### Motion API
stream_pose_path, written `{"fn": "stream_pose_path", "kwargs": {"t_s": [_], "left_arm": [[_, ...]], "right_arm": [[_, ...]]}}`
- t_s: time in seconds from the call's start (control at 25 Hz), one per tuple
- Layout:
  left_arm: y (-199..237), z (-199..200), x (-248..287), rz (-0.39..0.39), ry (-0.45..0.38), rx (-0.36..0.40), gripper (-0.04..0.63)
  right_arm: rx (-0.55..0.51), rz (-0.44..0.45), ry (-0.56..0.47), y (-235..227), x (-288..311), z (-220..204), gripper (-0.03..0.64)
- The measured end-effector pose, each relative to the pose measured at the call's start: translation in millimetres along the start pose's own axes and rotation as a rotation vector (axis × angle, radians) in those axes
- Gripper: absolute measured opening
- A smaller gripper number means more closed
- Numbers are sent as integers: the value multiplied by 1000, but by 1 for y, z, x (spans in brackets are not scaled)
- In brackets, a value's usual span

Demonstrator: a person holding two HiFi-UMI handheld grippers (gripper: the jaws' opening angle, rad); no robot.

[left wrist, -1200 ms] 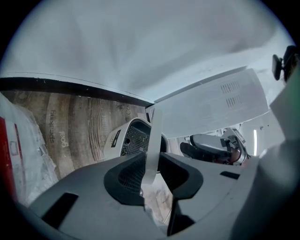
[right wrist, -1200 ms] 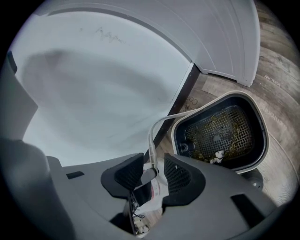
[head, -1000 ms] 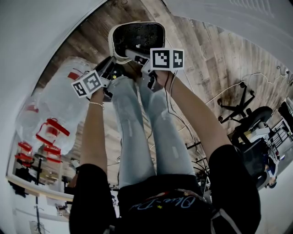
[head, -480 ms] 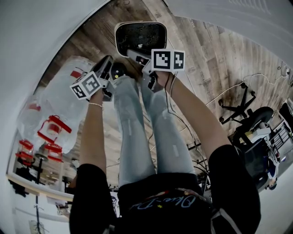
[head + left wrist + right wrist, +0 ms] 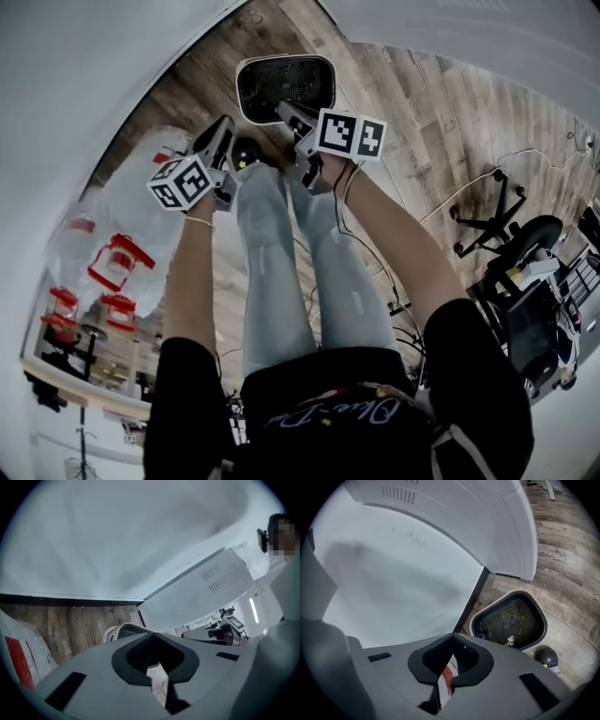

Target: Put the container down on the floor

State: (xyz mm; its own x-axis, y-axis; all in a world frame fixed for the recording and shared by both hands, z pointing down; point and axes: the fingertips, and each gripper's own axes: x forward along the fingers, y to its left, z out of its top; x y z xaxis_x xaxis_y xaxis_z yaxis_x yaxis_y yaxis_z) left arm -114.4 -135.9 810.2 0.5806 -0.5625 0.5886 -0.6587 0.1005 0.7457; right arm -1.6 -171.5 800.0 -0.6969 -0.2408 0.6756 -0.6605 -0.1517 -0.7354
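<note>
The container [image 5: 286, 87] is set on the floor [image 5: 422, 103], with a plastic bag [image 5: 131, 206] at left. The left gripper [image 5: 152, 637] and the just-closed right gripper [image 5: 452, 637] are clenched empty. Residue [image 5: 511, 639] is shown only in the latter's view.

Container [image 5: 281, 82]: smooth white plastic shell, dark mesh lining seen. Floor [image 5: 441, 122]: matt wood-grain planks. Bags [image 5: 131, 202]: glossy translucent plastic film.

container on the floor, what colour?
White shell, black mesh inside; the container shows best in the right gripper view.
</note>
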Motion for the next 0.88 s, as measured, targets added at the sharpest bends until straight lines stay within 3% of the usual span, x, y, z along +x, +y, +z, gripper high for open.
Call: {"fn": "stream_pose_path", "kwargs": {"t_s": [0.24,0.88], "left_arm": [[-39,23,-15,-11,-1,177,9],[-132,58,-65,-44,-89,357,8]], "right_arm": [[-47,5,-62,22,-28,14,0],[-220,15,-212,87,-109,33,0]]}}
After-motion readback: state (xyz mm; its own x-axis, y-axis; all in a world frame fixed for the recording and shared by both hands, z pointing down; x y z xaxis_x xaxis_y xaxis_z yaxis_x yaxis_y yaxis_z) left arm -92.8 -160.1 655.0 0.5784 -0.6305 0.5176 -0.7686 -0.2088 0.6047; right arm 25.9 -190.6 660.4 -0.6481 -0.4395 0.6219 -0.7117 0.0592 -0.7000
